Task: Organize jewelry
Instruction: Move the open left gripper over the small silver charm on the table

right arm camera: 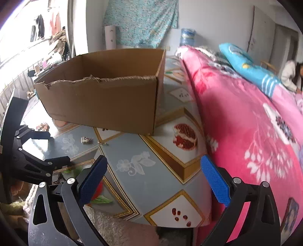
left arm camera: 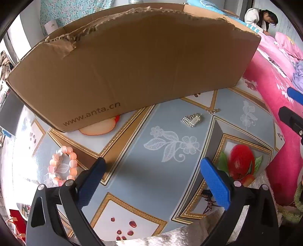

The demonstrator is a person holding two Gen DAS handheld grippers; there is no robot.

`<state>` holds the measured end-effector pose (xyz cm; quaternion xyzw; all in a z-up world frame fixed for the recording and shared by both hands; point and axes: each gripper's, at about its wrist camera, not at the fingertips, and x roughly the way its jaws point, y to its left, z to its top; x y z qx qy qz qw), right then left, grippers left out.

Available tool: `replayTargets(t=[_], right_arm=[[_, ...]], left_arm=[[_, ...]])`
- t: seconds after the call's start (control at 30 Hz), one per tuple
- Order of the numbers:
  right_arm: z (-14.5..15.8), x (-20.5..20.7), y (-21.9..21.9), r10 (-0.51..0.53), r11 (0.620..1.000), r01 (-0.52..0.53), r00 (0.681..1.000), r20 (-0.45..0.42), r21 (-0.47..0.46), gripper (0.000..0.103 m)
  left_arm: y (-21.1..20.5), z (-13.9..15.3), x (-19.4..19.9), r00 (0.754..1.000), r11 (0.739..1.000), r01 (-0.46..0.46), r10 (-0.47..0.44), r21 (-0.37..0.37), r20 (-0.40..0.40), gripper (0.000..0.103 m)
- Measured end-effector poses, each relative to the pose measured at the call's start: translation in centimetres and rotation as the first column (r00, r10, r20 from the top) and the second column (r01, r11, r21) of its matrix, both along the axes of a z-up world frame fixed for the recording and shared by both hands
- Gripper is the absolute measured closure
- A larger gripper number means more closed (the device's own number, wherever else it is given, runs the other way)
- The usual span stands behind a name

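A pink bead bracelet (left arm camera: 63, 166) lies on the patterned table at the left, just left of my left gripper's left finger. A silver fan-shaped ornament (left arm camera: 191, 119) and a small silver chain piece (left arm camera: 213, 111) lie farther ahead, in front of the open cardboard box (left arm camera: 132, 66). My left gripper (left arm camera: 153, 164) is open and empty above the table. My right gripper (right arm camera: 154, 164) is open and empty over the table's near right part. The right wrist view shows the ornament (right arm camera: 86, 140), the chain piece (right arm camera: 103, 143), the bracelet (right arm camera: 43, 126) and the box (right arm camera: 106, 98).
The table (left arm camera: 132, 160) has a fruit and flower print. A pink floral quilt (right arm camera: 246, 123) bulges along the right edge of the table. The left gripper body (right arm camera: 28, 155) shows at the left of the right wrist view. A person (left arm camera: 263, 17) sits far back right.
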<state>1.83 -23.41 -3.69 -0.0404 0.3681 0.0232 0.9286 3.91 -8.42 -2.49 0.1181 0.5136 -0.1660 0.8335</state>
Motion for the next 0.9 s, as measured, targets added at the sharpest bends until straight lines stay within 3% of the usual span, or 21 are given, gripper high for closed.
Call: replayTargets(t=[0.2,0.47,0.53,0.63,0.77,0.9], right_arm=[[1.2,-0.4,0.2,0.028,0.997,-0.035,0.995,0.092,0.076,0.008],[0.4,0.8,0.3,0.036,0.995,-0.037,0.999,0.015,0.096,0.009],[0.3,1.3,0.0,0.051,0.99,-0.049,0.999,-0.015,0.135,0.013],[-0.1,2.0,0.0,0.085,0.979,-0.073,0.995,-0.053,0.191,0.021],[-1.1,3.0,0.7,0.131,0.967,-0.103,0.986,-0.105,0.235,0.039],[-1.9,3.7,1.5,0.152,0.963,-0.115,0.979,-0.139,0.242,0.041]], left_arm=[[-0.2,0.0,-0.1,1.0,1.0,0.009,-0.009,-0.004,0.013,0.005],[0.4,-0.3,-1.1,0.998,0.999,0.028,-0.026,-0.023,0.056,0.004],[0.7,-0.4,-1.4,0.998,0.999,0.027,-0.025,-0.034,0.066,0.006],[1.2,0.7,-2.0,0.991,0.995,0.055,-0.043,-0.089,0.125,0.02],[0.9,1.7,-2.2,0.98,0.985,0.12,-0.098,-0.123,0.175,0.048],[-0.4,2.4,-2.5,0.961,0.968,0.217,-0.19,-0.123,0.201,0.063]])
